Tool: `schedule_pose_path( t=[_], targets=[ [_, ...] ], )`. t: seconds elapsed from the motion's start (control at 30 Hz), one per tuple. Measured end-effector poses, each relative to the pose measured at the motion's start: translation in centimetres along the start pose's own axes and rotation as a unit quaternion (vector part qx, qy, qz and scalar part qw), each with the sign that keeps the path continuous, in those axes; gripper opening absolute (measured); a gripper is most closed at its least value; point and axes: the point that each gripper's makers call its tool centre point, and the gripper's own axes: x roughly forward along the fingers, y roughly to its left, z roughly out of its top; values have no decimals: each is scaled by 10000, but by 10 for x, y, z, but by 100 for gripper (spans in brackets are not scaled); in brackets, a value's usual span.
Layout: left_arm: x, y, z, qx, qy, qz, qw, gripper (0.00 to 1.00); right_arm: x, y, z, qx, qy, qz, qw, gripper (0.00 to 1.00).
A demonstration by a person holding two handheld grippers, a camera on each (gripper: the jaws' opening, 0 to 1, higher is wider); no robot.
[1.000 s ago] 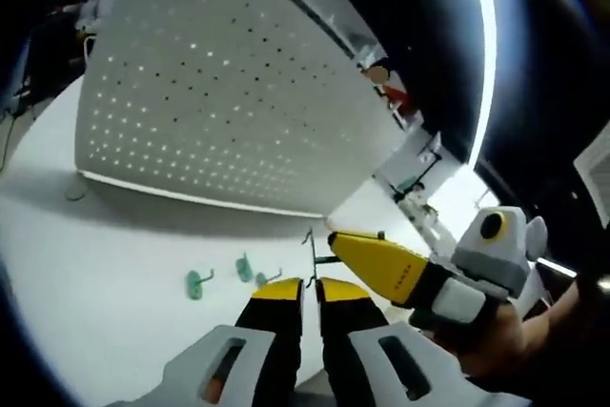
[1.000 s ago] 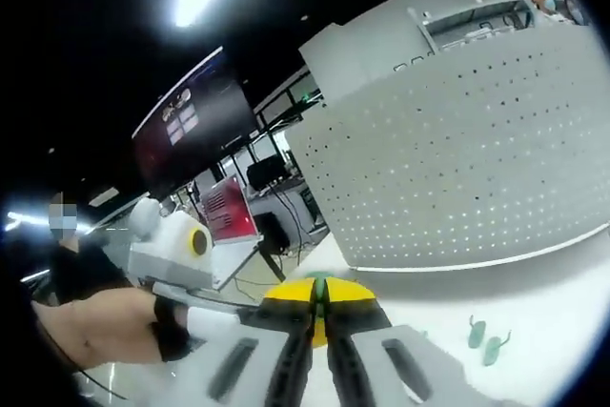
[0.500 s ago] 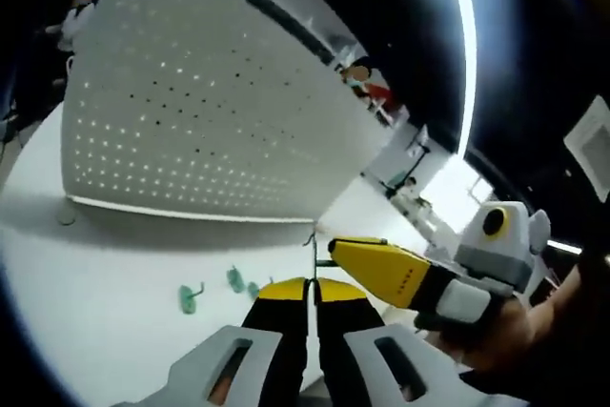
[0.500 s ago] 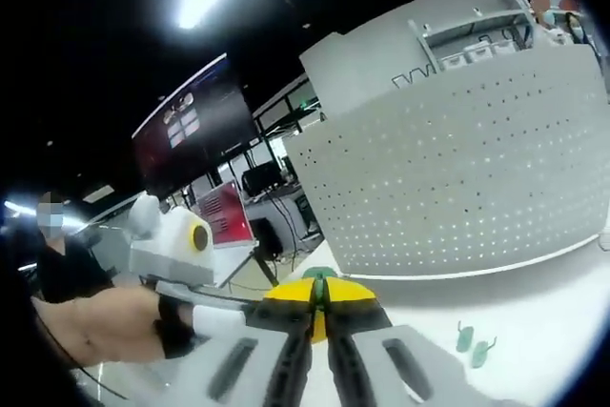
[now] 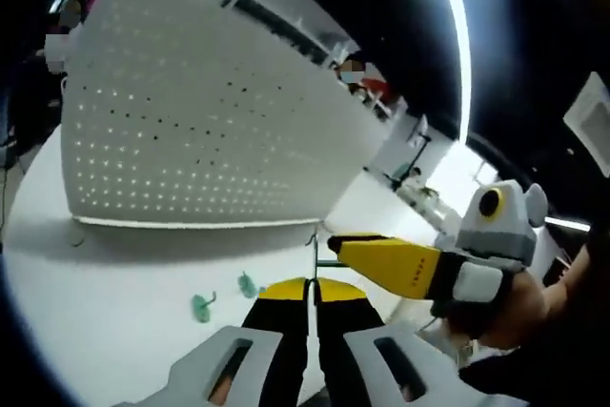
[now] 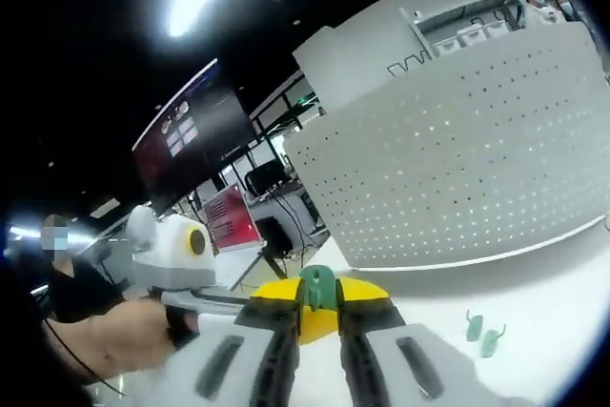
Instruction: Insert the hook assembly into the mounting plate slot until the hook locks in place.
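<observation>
Hook [image 6: 317, 285], green plastic base, sits pinched between the yellow-tipped jaws of the right hand-held gripper [image 6: 318, 304], its top edge standing just above the jaw tips. In the left gripper view the same right hand-held gripper [image 5: 335, 241] enters from the right, gripped by a person's hand [image 5: 496, 307], with a thin metal wire hook [image 5: 315, 247] projecting from its tip.

Left hand-held gripper [image 5: 309, 290]: jaws drawn together with only a thin line between the tips; nothing can be made out between them. In the right gripper view it appears at lower left [image 6: 186, 264], carried by a hand [image 6: 124, 335].

Pegboard [image 5: 200, 121], white and perforated, stands upright on the white table [image 5: 114, 274], ahead of both tools and apart from them. The held hook is not touching it. The same pegboard [image 6: 457, 159] stands behind the jaws in the right gripper view.

Two spare green hooks [image 5: 224, 295] lie loose on the table between the left jaws and the foot of the pegboard; they show again [image 6: 483, 333] to the right of the right jaws.

A dark screen [image 6: 186, 140] and a red-faced monitor [image 6: 232, 218] stand in the background at left.
</observation>
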Motion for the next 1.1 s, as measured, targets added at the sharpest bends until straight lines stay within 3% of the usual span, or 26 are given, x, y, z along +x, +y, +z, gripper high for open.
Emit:
schedule_pose_path(
  t=[0.1,0.17,0.3,0.83,1.1],
  targets=[
    [-3,4,1,81,-24,158,9998,1,-1,0,-2,162,75,61,9998,13],
    [-4,9,0,464,78,357,9983,1,-1,-1,-6,168,158,68,9997,13],
    [-3,4,-2,1036,214,427,9935,1,-1,-1,-14,290,302,115,9991,13],
    [-2,-3,-4,1550,151,420,9869,1,-7,-2,-21,412,416,147,9982,12],
    [0,-6,-3,1482,55,416,9881,1,-8,1,-18,460,344,248,9980,6]
  ],
)
